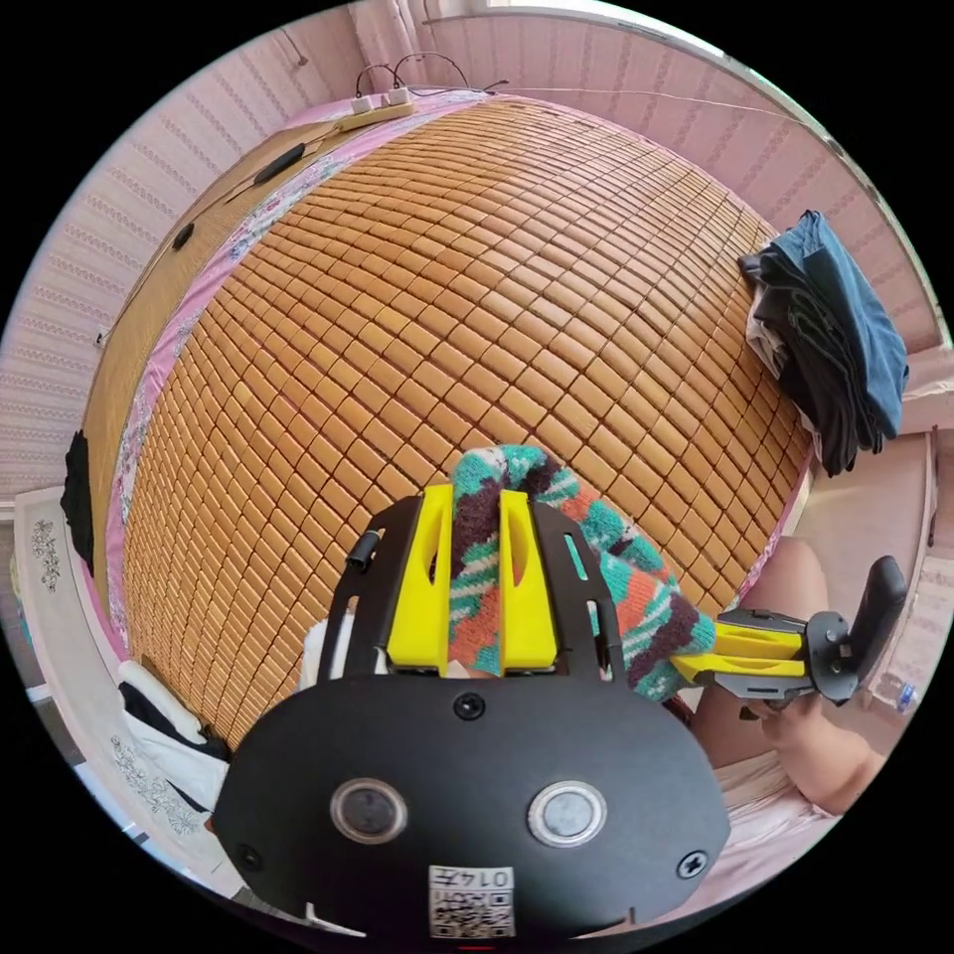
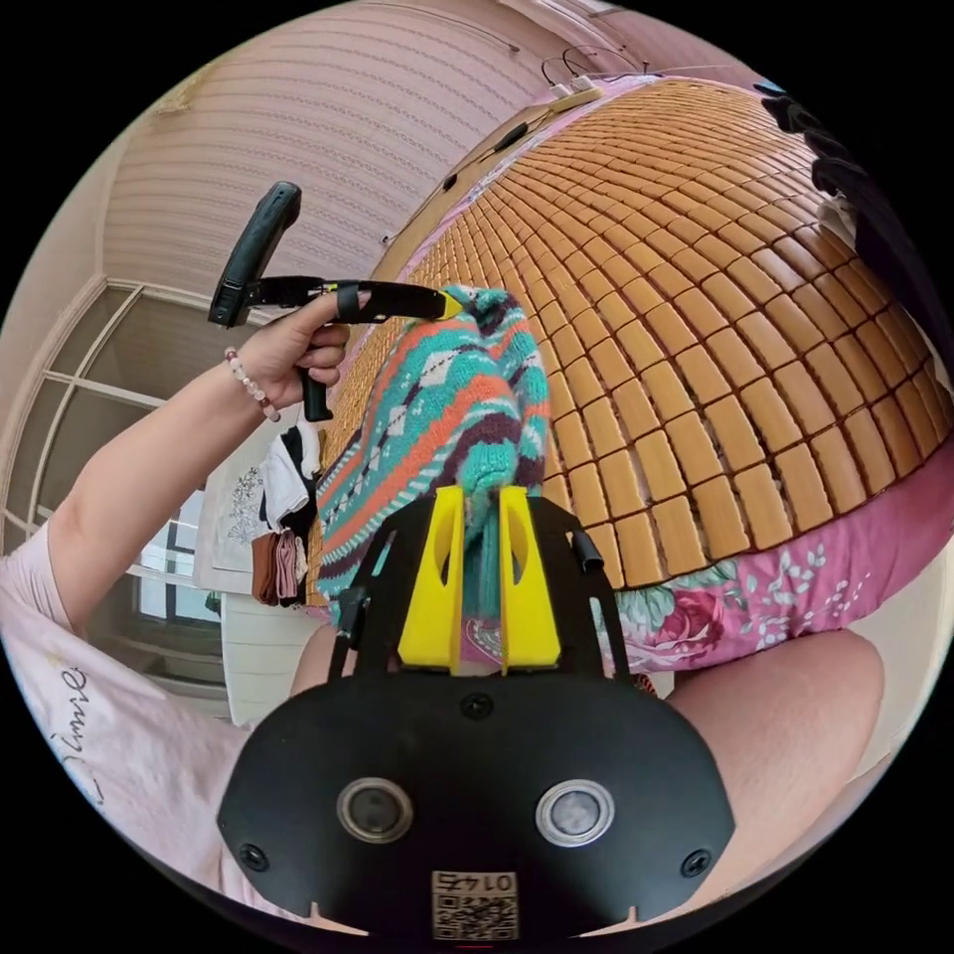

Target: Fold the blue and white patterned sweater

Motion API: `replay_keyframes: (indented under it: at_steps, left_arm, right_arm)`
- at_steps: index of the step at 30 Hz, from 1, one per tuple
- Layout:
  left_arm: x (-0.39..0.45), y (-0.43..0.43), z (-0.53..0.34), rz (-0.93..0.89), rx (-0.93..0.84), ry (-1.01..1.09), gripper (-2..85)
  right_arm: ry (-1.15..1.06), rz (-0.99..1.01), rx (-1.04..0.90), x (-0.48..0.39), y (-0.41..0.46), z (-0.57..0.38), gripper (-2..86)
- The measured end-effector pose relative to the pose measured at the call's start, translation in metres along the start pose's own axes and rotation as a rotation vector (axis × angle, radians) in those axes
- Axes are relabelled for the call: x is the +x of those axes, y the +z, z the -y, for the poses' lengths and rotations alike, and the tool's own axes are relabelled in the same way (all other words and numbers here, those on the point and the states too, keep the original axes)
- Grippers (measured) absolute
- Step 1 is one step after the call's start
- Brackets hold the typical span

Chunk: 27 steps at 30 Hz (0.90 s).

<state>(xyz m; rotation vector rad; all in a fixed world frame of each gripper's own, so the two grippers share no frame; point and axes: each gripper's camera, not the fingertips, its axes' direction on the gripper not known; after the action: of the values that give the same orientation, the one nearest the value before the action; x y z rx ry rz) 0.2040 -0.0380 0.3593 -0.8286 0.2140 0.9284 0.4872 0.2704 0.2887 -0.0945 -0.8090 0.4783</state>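
Observation:
The knit sweater (image 1: 636, 586), patterned in teal, orange, white and dark purple, hangs bunched in the air between both grippers, above the near edge of the bed. My left gripper (image 1: 475, 497) is shut on one fold of it. My right gripper (image 1: 688, 664) pinches another part, lower right in the left gripper view. In the right gripper view the sweater (image 2: 437, 407) drapes from the left gripper (image 2: 452, 303), held up by a hand, down into my right gripper (image 2: 480, 494), which is shut on it.
A bamboo tile mat (image 1: 447, 278) covers the bed over a pink floral sheet (image 2: 755, 606). A pile of dark folded clothes (image 1: 835, 348) sits at the mat's right edge. A power strip (image 1: 383, 104) lies at the far end. The person's knee (image 2: 785, 725) is close below.

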Motion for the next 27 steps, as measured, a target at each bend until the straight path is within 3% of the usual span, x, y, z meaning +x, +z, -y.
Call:
replay_keyframes:
  at_steps: [6, 8, 12, 15, 17, 20, 22, 25, 27]
  left_arm:
    - [-0.021, -0.061, -0.020, -0.256, 0.200, -0.039, 6.3]
    - [-0.026, -0.098, -0.034, -0.361, 0.293, -0.007, 6.3]
    - [-0.054, -0.142, -0.087, -0.405, 0.414, 0.041, 5.9]
    - [-0.099, -0.150, -0.158, -0.381, 0.460, -0.020, 5.7]
    - [-0.135, -0.130, -0.224, -0.387, 0.447, -0.138, 5.2]
    - [-0.165, -0.077, -0.308, -0.402, 0.381, -0.310, 2.5]
    - [-0.179, -0.041, -0.356, -0.346, 0.330, -0.488, 0.5]
    - [-0.192, -0.004, -0.428, -0.426, 0.334, -0.698, -0.6]
    - [-0.184, -0.001, -0.458, -0.467, 0.402, -0.719, -0.7]
  right_arm:
    - [-0.039, 0.050, 0.204, -0.016, -0.077, -0.040, 3.3]
    - [-0.127, 0.032, 0.289, -0.042, -0.120, -0.058, 3.1]
    - [-0.380, -0.046, 0.273, -0.122, -0.153, -0.075, 3.3]
    - [-0.651, -0.086, 0.125, -0.212, -0.119, -0.094, 3.7]
    - [-0.868, -0.101, -0.093, -0.273, -0.049, -0.120, 4.3]
    - [-1.018, -0.208, -0.425, -0.311, 0.073, -0.163, 5.0]
    - [-1.044, -0.268, -0.537, -0.320, 0.131, -0.188, 3.9]
    - [-1.106, -0.298, -0.503, -0.347, 0.150, -0.212, 1.9]
    - [-1.120, -0.299, -0.407, -0.364, 0.134, -0.212, 1.2]
